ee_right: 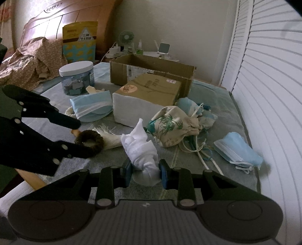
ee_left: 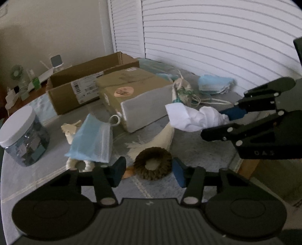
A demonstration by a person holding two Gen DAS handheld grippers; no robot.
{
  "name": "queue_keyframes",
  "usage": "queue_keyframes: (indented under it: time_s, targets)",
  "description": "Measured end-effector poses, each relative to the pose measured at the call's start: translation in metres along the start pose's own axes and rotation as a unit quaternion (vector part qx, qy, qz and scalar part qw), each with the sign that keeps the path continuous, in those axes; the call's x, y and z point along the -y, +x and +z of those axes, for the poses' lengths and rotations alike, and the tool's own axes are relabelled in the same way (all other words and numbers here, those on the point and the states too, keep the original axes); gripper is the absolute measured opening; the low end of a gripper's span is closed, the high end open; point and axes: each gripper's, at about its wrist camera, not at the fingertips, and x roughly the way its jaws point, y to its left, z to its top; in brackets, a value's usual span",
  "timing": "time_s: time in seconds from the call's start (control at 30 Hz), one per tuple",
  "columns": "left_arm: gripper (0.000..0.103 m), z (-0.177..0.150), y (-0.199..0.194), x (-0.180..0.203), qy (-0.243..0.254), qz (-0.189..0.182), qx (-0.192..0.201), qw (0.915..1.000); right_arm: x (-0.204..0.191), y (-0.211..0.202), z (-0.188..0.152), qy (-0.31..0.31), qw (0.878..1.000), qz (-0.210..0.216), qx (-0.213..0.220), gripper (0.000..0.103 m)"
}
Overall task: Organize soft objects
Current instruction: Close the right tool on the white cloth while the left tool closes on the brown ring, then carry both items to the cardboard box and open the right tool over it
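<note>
White crumpled cloth [ee_right: 140,150], twisted at one end, is pinched between the right tool [ee_right: 145,174] pads above the bed [ee_right: 222,105]. Only the left wrist view shows the left tool [ee_left: 149,170] spread around a brown furry ring [ee_left: 153,163]; only the right shows the headboard [ee_right: 62,22] and yellow bag [ee_right: 80,40]

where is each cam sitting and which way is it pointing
Left wrist: rides the left claw, tilted down over the bed toward the shutters; its fingers flank a brown ring; the right claw enters from the right.
Right wrist: rides the right claw, tilted down toward the headboard; its fingers pinch a white cloth; the left claw enters from the left.
Shared: ring, cloth, jar, open box, tissue pack.
</note>
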Motion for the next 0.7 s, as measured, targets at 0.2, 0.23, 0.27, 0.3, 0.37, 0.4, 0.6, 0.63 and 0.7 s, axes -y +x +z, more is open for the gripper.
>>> queue_keyframes:
  time_s: [0.2, 0.23, 0.27, 0.3, 0.37, 0.4, 0.6, 0.63, 0.7]
  targets:
    - [0.041, 0.005, 0.005, 0.003, 0.023, 0.007, 0.002, 0.9997, 0.0, 0.002, 0.001, -0.003, 1.0, 0.004, -0.002, 0.035]
    - [0.039, 0.005, 0.005, 0.003, 0.026, 0.005, 0.0, 0.9997, 0.0, 0.002, 0.001, -0.003, 1.0, 0.005, -0.004, 0.035]
    - [0.038, 0.006, 0.005, 0.003, 0.027, 0.002, -0.001, 0.9996, 0.0, 0.002, 0.001, -0.002, 1.0, 0.005, -0.005, 0.035]
    - [0.036, 0.006, 0.006, 0.004, 0.031, 0.0, -0.003, 0.9995, 0.0, 0.002, 0.001, -0.001, 1.0, 0.006, -0.005, 0.035]
    - [0.034, 0.007, 0.005, 0.005, 0.038, -0.002, -0.005, 0.9993, 0.0, 0.001, 0.001, -0.002, 1.0, 0.007, -0.005, 0.035]
    - [0.034, 0.008, 0.004, 0.004, 0.038, -0.003, -0.005, 0.9993, 0.0, 0.001, 0.001, -0.002, 1.0, 0.007, -0.005, 0.035]
    - [0.034, 0.015, -0.007, -0.004, 0.023, -0.03, -0.009, 0.9993, 0.0, -0.004, 0.005, -0.002, 1.0, 0.015, -0.003, 0.035]
    - [0.034, 0.016, -0.009, -0.006, 0.019, -0.035, -0.011, 0.9991, 0.001, -0.006, 0.006, -0.003, 1.0, 0.017, -0.003, 0.035]
    - [0.034, 0.018, -0.013, -0.011, 0.01, -0.047, -0.014, 0.9987, 0.0, -0.009, 0.009, -0.005, 1.0, 0.02, -0.002, 0.035]
